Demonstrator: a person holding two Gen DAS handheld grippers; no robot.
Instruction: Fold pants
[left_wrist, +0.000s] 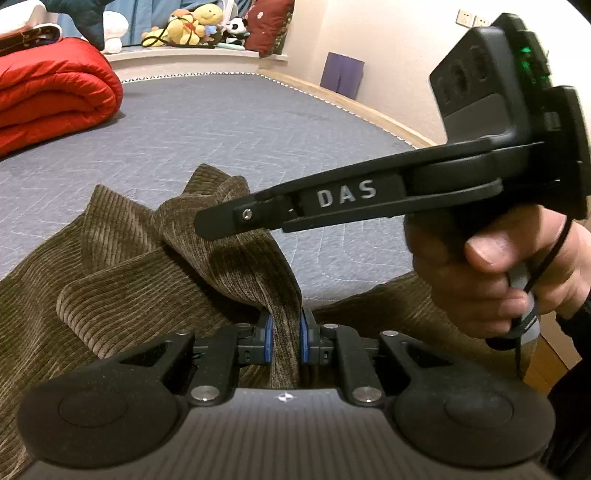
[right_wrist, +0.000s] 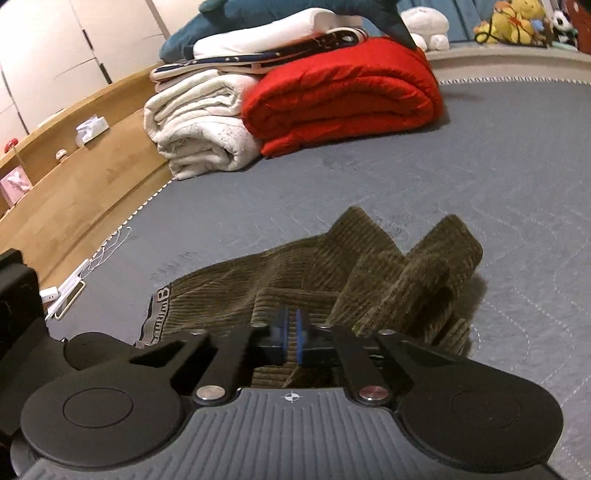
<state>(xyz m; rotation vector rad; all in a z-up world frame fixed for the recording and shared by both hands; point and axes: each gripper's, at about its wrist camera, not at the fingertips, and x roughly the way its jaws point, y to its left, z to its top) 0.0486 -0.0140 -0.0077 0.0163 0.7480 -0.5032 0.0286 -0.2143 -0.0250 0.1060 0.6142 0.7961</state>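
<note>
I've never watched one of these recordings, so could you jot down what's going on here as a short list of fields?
Setting: a grey quilted mat on a bedroom floor
Garment: brown corduroy pants, crumpled, not yet folded
Left gripper: its fingers are shut on a raised fold of the pants
Right gripper: its fingers are shut over the pants; whether cloth is pinched cannot be told
Hand: holds the right gripper's handle
Nearby: a folded red quilt, white blankets, stuffed toys
</note>
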